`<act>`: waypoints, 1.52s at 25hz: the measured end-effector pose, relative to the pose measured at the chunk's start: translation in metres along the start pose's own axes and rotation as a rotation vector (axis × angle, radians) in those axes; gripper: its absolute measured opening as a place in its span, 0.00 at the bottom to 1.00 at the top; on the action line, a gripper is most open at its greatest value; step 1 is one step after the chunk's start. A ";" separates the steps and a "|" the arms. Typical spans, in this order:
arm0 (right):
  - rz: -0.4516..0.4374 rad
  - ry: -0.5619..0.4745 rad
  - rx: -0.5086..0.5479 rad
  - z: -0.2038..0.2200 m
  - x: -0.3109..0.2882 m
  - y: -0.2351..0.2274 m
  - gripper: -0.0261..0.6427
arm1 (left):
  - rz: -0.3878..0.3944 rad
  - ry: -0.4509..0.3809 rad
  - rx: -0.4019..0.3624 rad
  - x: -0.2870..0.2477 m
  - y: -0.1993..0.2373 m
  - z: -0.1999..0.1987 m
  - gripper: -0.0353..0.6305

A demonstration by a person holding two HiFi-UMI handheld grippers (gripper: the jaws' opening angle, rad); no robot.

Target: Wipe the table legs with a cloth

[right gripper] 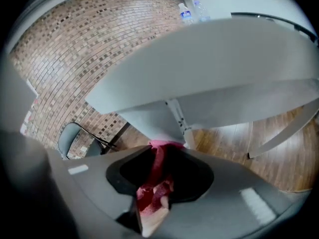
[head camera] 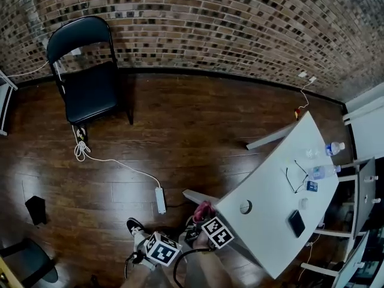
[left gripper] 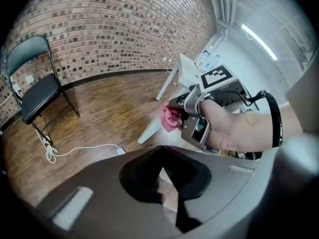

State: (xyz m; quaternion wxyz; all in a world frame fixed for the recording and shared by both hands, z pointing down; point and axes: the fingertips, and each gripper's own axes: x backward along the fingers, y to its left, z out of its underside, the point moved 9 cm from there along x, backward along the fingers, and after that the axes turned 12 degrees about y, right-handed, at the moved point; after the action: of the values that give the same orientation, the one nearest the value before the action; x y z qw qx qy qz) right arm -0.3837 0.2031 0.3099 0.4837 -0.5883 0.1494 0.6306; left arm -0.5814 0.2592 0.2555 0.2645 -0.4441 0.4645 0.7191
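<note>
The right gripper has its jaws clamped on a bunched pink cloth. The front end of the cloth lies against the white table leg just ahead of the fingertips, right under the tabletop. Beside it, the left gripper has its jaws slightly apart with nothing in them. Farther off, a black folding chair stands by the brick wall.

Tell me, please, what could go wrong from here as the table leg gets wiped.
Pushing hard on the table leg could shake the table; the water bottles and glasses on top may topple or slide.
The power strip and its cable lie on the floor close to the person's shoe, a likely trip hazard.
</note>
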 end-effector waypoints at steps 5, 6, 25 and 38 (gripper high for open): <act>-0.015 -0.007 0.026 -0.005 0.020 0.003 0.18 | -0.002 -0.005 -0.023 0.017 -0.019 -0.006 0.06; -0.018 -0.008 0.032 -0.006 0.025 0.003 0.18 | -0.002 -0.004 -0.025 0.019 -0.022 -0.006 0.06; -0.069 0.007 0.225 -0.017 0.077 -0.007 0.14 | -0.036 0.028 -0.038 0.037 -0.053 -0.029 0.06; -0.082 0.026 0.142 -0.017 0.091 -0.047 0.13 | -0.019 0.069 -0.074 -0.004 -0.084 -0.065 0.06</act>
State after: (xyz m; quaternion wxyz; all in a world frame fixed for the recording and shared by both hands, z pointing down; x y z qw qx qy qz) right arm -0.3222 0.2524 0.2421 0.5477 -0.5662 0.1759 0.5904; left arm -0.4873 0.2371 0.2113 0.2384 -0.4826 0.4423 0.7174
